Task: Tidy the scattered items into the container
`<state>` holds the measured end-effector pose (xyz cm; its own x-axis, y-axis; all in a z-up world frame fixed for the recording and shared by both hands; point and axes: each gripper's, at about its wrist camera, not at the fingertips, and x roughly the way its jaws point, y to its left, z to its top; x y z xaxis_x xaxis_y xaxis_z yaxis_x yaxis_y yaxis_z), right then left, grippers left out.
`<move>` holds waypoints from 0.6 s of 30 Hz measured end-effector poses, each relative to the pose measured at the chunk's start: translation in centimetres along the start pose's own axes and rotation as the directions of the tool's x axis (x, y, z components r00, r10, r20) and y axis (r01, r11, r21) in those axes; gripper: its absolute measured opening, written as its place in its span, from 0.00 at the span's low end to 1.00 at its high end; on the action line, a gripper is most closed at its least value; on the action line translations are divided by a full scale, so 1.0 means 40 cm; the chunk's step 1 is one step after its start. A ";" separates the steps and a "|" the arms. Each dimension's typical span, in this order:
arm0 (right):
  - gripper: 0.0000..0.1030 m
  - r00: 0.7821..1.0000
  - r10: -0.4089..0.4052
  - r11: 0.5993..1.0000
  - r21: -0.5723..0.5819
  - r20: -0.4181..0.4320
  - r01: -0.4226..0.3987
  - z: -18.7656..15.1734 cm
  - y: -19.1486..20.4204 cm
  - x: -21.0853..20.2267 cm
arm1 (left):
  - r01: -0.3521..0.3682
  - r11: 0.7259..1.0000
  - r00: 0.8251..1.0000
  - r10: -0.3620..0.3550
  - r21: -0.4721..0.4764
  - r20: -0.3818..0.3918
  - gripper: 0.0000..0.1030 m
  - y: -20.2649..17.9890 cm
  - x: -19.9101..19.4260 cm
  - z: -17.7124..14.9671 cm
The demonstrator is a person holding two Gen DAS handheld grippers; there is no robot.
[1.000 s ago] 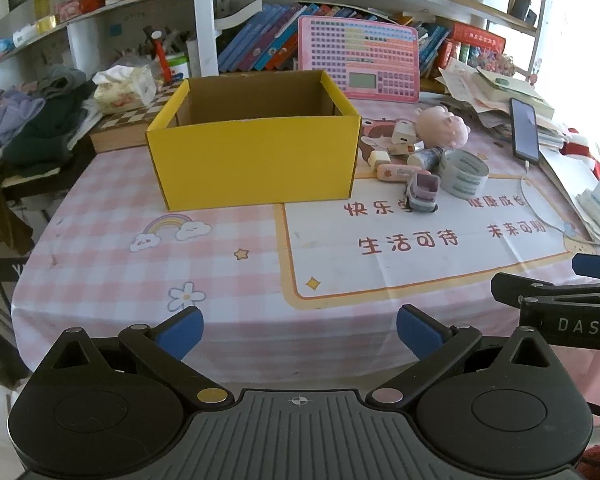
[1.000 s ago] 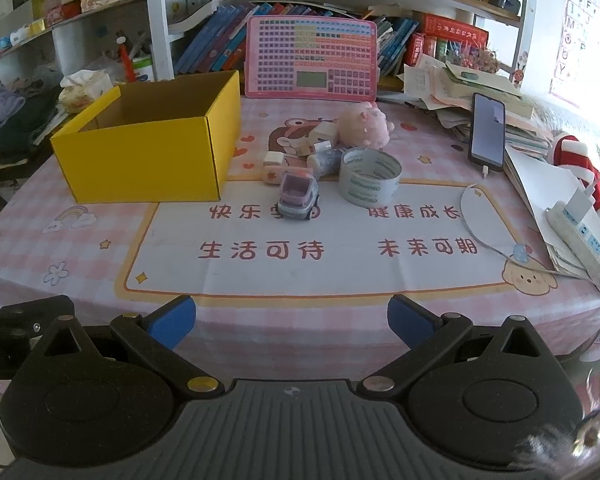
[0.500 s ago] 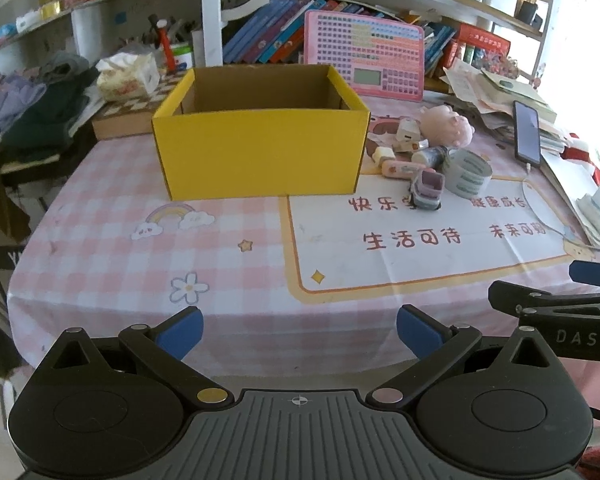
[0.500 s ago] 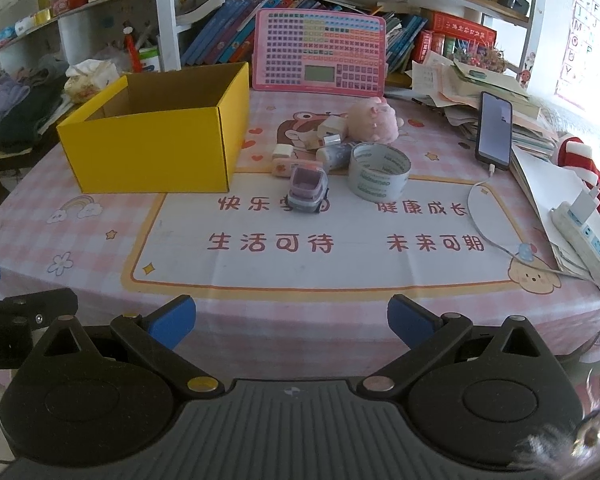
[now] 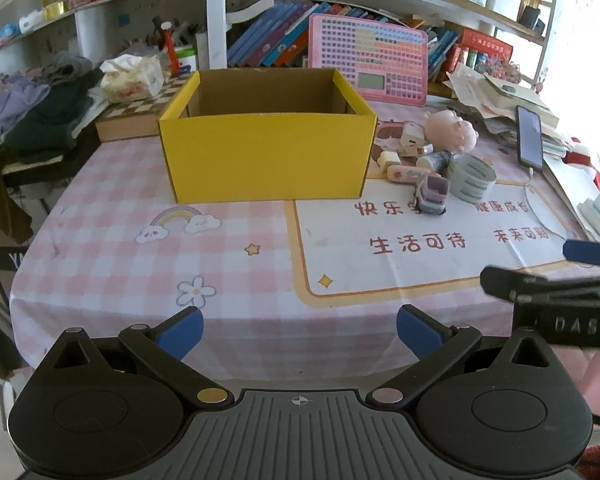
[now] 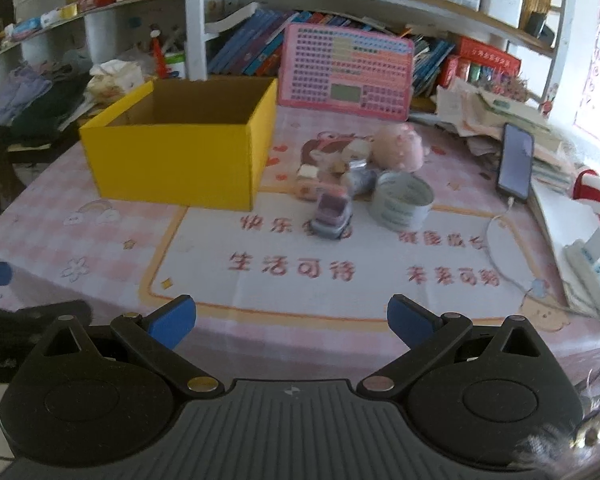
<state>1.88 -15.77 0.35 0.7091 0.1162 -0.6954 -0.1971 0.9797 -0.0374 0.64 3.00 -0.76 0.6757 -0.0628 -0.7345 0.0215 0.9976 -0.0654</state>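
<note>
You held both tools, left [image 5: 298, 328] and right [image 6: 291, 319], spread and empty near the surface [image 5: 236, 264] edge, because the toy car [image 6: 332, 216] and tape roll [image 6: 402, 205] lay beside the yellow box [image 5: 268, 160].

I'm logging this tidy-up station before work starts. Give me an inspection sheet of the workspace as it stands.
Surface: table under a pink checked cloth with a printed mat.
Job's things: yellow box, open, nothing visible inside; toy car, tape roll, pink plush and small bits clustered to the right of it.
Clutter: phone, paper stacks, pink keyboard toy.
Grippers: left gripper and right gripper open, holding nothing, at the near table edge.
Cables: white cable from the phone; power strip.
Surroundings: bookshelves, clothes pile.
</note>
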 end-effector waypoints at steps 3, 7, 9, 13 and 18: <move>0.99 1.000 0.005 1.000 0.022 -0.008 -0.004 -0.005 0.002 0.004 | -0.004 1.000 1.000 0.004 -0.010 -0.003 1.00 0.008 0.004 -0.001; 0.98 1.000 0.003 0.997 0.081 -0.013 -0.002 -0.001 -0.023 0.011 | 0.001 1.000 1.000 -0.001 -0.002 0.011 1.00 0.008 0.002 0.000; 0.96 1.000 0.002 0.996 0.089 -0.025 0.000 -0.003 -0.023 0.017 | 0.003 1.000 1.000 -0.003 -0.003 0.023 1.00 0.010 0.000 0.003; 0.92 1.000 0.000 0.996 0.085 -0.024 0.002 -0.001 -0.021 0.019 | 0.014 1.000 1.000 -0.014 -0.017 0.024 1.00 0.013 0.007 0.008; 0.92 1.000 -0.002 0.997 0.079 -0.027 0.005 0.002 -0.034 0.025 | 0.048 0.999 0.999 -0.048 -0.006 0.013 1.00 -0.006 0.024 0.014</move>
<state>2.93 -16.97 -0.24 0.6911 0.1093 -0.7144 -0.1396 0.9901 0.0164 1.71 2.71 -1.09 0.6834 -0.1102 -0.7217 0.0493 0.9933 -0.1050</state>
